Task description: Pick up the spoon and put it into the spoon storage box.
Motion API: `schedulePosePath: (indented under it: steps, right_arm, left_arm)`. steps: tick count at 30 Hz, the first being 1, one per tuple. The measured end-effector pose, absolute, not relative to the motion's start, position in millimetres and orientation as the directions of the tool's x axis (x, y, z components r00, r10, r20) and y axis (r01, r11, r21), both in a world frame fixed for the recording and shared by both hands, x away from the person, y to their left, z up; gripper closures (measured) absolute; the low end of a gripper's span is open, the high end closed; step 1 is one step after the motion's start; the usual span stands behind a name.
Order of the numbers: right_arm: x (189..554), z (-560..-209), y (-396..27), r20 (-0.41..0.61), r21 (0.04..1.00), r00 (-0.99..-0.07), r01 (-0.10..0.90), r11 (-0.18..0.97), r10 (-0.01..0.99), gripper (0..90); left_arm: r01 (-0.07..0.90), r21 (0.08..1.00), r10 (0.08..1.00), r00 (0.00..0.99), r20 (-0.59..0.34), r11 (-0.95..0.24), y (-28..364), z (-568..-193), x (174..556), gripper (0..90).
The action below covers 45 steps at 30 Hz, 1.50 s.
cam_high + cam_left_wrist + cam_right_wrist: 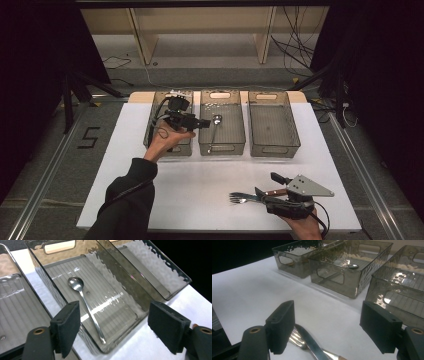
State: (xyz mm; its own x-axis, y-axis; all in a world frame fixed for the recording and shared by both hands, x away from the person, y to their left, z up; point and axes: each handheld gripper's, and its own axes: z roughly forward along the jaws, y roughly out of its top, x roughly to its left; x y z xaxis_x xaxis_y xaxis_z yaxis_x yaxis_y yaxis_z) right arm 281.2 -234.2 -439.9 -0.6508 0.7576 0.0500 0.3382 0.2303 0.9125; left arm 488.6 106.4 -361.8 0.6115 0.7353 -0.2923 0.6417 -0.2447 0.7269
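Covering most of the bench, a white table (210, 195) carries three smoky clear bins in a row at its far edge: a left bin (150, 131), a middle bin (221, 145) and a right bin (274, 124), standing just beside one another with their handle cut-outs facing the near and far ends. The person's left forearm, in a dark sleeve (127, 197), reaches in over the left bin and partly hides it.

The left gripper (202, 123) hangs above the wall between the left and middle bins, jaws spread wide with nothing between them. Seen from its own camera, the spoon (85, 302) lies flat on the ribbed floor of the middle bin, bowl toward the far handle, well below and beyond the parted pads, not touched by either.

Near the front right of the table, the right gripper (265, 187) rests low, jaws likewise wide apart and gripping nothing. A fork (240, 198) and a knife (312, 343) lie crossed on the table just under its left pad, the knife's blade on top of the fork.
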Motion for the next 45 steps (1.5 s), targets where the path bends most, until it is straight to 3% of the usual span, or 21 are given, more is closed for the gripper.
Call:
schedulePosePath:
  steps: [29, 45]
  right_arm:
    - [282, -441, -234, 0.05, 0.906, -0.649, 0.349, 0.24, 0.759, 28.4]
    - [284, -442, -239, 0.053, 0.903, -0.647, 0.356, 0.241, 0.76, 28.4]
  left_arm:
    - [0.556, 0.805, 0.709, 0.652, -0.268, -0.207, 175, -385, 402, 20.9]
    - [0.524, 0.83, 0.702, 0.664, -0.257, -0.192, 191, -400, 375, 20.2]
